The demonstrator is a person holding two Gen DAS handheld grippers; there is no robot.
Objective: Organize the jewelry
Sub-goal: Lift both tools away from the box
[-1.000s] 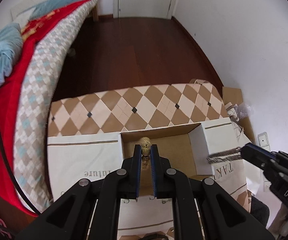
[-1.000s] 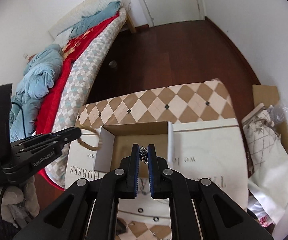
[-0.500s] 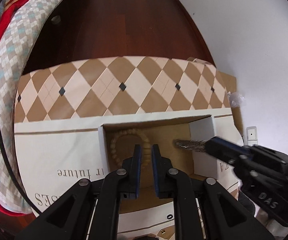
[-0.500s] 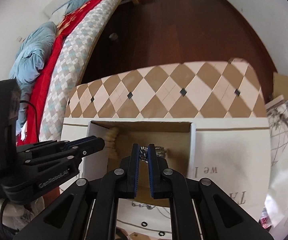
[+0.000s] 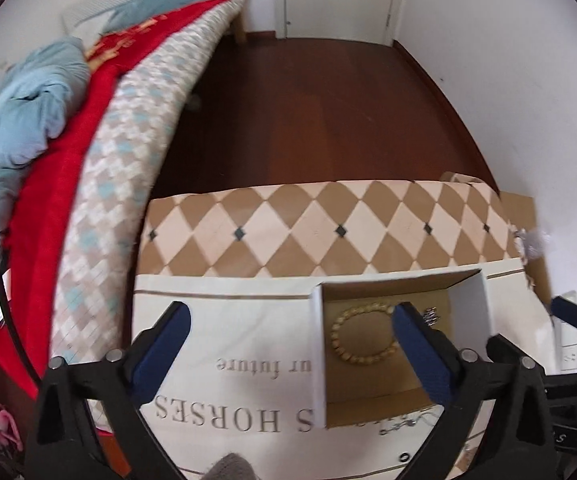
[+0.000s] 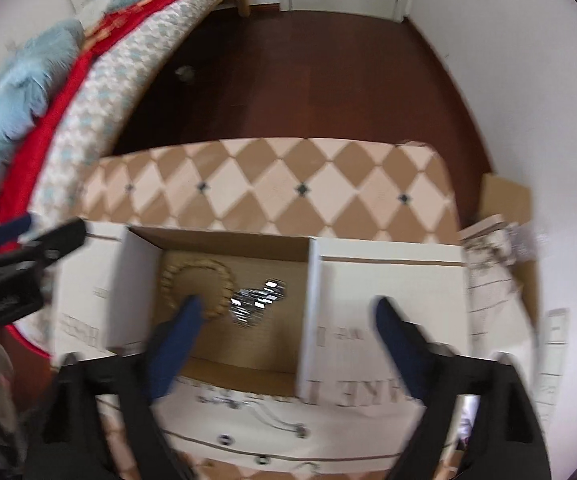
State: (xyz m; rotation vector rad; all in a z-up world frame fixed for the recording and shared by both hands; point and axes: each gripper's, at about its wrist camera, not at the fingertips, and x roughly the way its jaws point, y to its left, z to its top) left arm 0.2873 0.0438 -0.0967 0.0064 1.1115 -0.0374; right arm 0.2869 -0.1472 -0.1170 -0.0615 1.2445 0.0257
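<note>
An open cardboard box (image 5: 320, 344) (image 6: 308, 296) sits on a white printed cloth. Inside lie a tan beaded bracelet (image 5: 362, 338) (image 6: 198, 286) and a silver metal bracelet (image 6: 258, 302), which shows only partly in the left wrist view (image 5: 430, 316). My left gripper (image 5: 288, 316) is open and empty above the box's left wall. My right gripper (image 6: 286, 312) is open and empty above the box; its left fingertip (image 6: 190, 308) hides part of the beaded bracelet. The right gripper also shows at the right edge of the left wrist view (image 5: 576, 320).
The cloth (image 5: 228, 340) covers a table with a diamond-pattern top (image 5: 308, 232). A thin chain (image 6: 264, 420) and small rings (image 6: 224, 438) lie on the cloth near me. A bed with red and blue blankets (image 5: 68, 140) stands left. Cardboard and bags (image 6: 500, 216) lie right.
Both grippers have opened and pulled back up. The beaded bracelet and the silver bracelet, held before, now lie loose in the box.
</note>
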